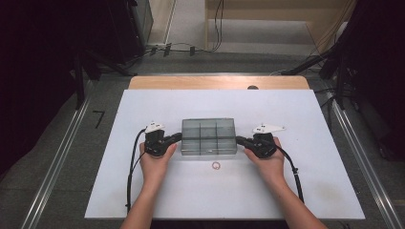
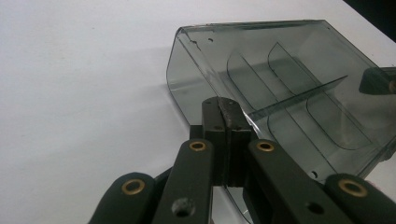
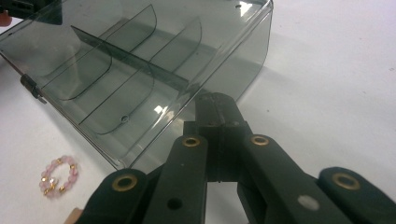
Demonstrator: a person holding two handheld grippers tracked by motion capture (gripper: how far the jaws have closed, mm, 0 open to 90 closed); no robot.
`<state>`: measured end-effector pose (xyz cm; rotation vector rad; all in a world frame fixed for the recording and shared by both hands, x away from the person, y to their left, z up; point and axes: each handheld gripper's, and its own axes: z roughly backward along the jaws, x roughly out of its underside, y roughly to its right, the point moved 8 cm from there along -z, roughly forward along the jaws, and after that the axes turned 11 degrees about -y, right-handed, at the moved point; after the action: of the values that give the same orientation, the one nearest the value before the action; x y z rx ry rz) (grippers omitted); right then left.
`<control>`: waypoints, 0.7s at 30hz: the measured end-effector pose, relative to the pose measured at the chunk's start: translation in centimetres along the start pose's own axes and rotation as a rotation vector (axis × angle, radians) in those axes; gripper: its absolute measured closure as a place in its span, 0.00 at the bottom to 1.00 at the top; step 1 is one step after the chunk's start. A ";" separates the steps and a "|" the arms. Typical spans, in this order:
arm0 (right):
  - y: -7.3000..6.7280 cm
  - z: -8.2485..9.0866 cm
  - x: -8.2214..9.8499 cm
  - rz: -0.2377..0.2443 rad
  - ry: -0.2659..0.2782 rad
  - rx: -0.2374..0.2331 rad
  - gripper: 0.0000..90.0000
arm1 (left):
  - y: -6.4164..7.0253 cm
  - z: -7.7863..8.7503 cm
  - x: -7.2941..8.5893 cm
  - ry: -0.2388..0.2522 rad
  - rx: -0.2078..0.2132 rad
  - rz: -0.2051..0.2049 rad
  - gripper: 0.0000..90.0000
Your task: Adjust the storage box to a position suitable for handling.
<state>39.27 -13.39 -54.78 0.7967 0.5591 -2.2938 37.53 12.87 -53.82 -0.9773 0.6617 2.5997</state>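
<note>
Jaws clamped on both end walls, your left gripper [image 2: 223, 122] and right gripper [image 3: 215, 116] pinch the smoky clear divider box [image 1: 208, 137] at mid-table.

The box looks light, stiff, slick and prone to cracking, so grip the thin rims evenly; your hands lie low and level at either end, a pink bead ring [image 3: 58, 175] just beside it on the white table [image 1: 296, 181].
</note>
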 end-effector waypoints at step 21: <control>1.8 2.2 1.8 -0.020 0.012 0.045 0.98 | 3.0 -1.4 0.0 -0.010 0.031 -0.028 1.00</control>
<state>38.58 -16.68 -54.68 0.8306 0.5247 -2.3291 37.02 9.60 -53.79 -0.9569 0.6783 2.5606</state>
